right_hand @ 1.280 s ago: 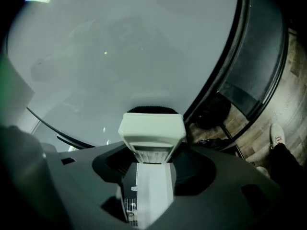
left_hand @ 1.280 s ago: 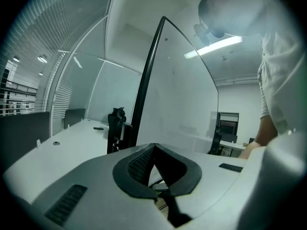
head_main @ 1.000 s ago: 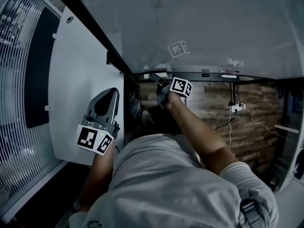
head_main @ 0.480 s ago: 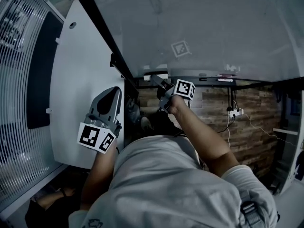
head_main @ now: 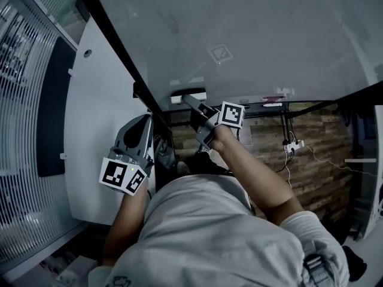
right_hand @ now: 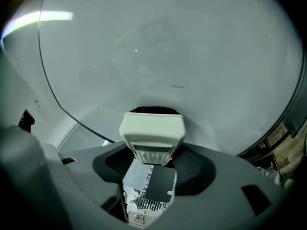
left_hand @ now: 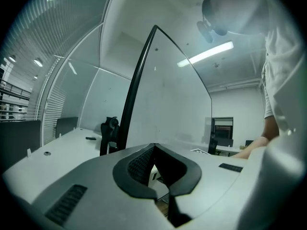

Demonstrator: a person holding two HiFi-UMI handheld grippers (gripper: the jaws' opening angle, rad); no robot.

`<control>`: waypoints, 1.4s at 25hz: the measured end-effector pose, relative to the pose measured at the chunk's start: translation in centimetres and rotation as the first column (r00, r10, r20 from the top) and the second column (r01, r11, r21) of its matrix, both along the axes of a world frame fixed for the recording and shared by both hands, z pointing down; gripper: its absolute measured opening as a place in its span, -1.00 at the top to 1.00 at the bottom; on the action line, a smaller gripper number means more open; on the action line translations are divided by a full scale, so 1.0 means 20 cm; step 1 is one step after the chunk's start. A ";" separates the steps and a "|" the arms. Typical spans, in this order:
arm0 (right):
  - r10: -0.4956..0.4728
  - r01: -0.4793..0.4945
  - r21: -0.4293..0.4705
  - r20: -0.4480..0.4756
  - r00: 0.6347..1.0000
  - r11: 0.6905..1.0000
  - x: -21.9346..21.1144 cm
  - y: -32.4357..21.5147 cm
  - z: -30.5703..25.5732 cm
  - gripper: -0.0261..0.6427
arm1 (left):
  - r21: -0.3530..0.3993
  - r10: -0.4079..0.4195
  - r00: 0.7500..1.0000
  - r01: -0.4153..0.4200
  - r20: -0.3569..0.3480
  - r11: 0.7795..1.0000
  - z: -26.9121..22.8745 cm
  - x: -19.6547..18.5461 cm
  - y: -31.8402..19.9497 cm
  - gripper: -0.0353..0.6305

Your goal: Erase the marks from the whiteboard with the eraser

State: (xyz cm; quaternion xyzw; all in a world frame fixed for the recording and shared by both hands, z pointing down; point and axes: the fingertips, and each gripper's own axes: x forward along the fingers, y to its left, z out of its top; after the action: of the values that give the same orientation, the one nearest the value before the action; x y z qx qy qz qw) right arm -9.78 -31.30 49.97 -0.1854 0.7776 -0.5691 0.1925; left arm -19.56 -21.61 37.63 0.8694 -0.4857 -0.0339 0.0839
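Note:
The whiteboard [head_main: 269, 34] fills the top of the head view, and its pale surface [right_hand: 168, 47] fills the right gripper view. One small dark mark [right_hand: 178, 86] shows on it there. My right gripper [head_main: 192, 103] is shut on the white eraser [right_hand: 152, 133], whose end is up against the board near its lower edge. Off to the left, away from the board's face, my left gripper [head_main: 143, 124] is shut and holds nothing. In the left gripper view [left_hand: 154, 150] its pads meet in front of the board's black side edge [left_hand: 136, 90].
A white desk [head_main: 96, 100] lies left of the board, with a slatted wall [head_main: 24, 160] beyond it. The board's bottom ledge [head_main: 272, 100] carries small items. Below are a wooden plank floor [head_main: 305, 160] and a power strip with cables [head_main: 293, 143]. A square-marker tag [head_main: 220, 53] shows on the board.
The head view has tilted, so more of the whiteboard shows. My right gripper with the eraser has edged a little left along the board's lower edge. The left gripper has barely moved.

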 end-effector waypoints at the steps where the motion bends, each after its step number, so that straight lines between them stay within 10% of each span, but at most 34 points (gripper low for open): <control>1: -0.002 0.002 0.012 -0.004 1.000 1.000 0.00 0.00 -0.01 0.20 | -0.001 0.005 1.000 -0.005 0.001 1.000 0.00 0.00 0.00 0.87; 7: -0.039 0.040 0.065 -0.010 0.999 0.997 -0.02 -0.01 0.00 0.20 | -0.032 0.009 1.000 -0.009 0.013 0.999 0.05 0.03 -0.03 0.87; 23: -0.062 0.009 -0.252 -0.203 0.977 0.968 0.12 -0.04 0.99 0.20 | -0.148 -0.001 0.998 0.011 0.069 0.989 0.27 0.00 -0.13 0.87; 35: -0.085 0.026 -0.262 -0.217 0.973 0.965 0.14 0.00 0.91 0.20 | -0.158 0.002 0.997 0.010 0.072 0.987 0.24 0.04 -0.11 0.87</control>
State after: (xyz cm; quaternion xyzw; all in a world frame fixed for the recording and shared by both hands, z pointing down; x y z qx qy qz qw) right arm -6.91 -31.30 68.09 -0.2503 0.7190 -0.6455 0.0610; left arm -18.82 -23.81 42.39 0.8597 -0.4912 0.0358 0.1352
